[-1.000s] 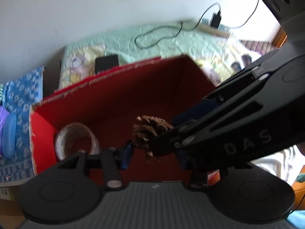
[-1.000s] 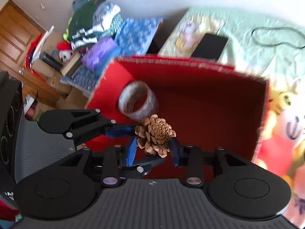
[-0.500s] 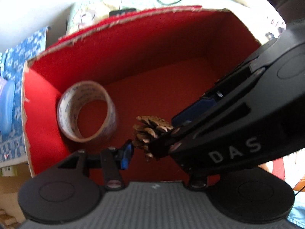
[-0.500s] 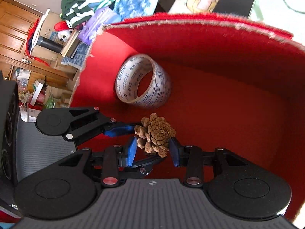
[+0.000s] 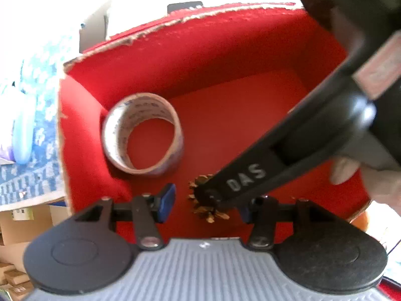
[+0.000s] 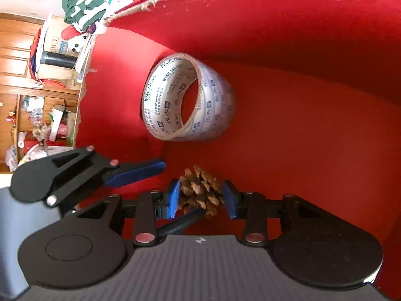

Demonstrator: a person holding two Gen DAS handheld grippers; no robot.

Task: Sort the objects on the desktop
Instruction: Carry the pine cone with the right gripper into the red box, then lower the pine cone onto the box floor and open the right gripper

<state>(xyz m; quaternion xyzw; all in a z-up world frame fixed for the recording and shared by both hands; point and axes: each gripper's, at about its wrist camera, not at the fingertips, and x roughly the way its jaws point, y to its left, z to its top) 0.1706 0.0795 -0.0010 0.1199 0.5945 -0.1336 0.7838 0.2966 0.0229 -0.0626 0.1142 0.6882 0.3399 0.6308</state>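
Background: cluttered room behind the box; stacked clothes (image 6: 82, 7) and wooden cabinets (image 6: 15, 57) beyond its left wall, bed linen (image 5: 32, 80) outside its left wall in your left wrist view.
Landmark: red box (image 6: 313, 37), open top, torn cardboard rim, red lining inside.
Tape roll (image 6: 185, 97): inside the box, lying against the left wall near the far corner, printed white, hole facing the cameras.
Pine cone (image 6: 200, 190): inside the box, nearer than the tape roll, low over the red floor; can't tell if it touches the floor.
Right hand-held gripper (image 6: 201, 197): your blue pads are pressed on both sides of the pine cone, clamped on it.
Left hand-held gripper (image 5: 205, 203): jaws opening; the pine cone (image 5: 208, 208) sits between them, left pad (image 5: 166, 202) clearly off it, right pad mostly hidden behind your right gripper's finger.
Overlap: the right gripper's black finger, marked DAS, crosses the left wrist view diagonally and covers part of the cone.
Hand (image 5: 363, 175): a fingertip of yours shows at the right edge of the left wrist view, over the box's right side.
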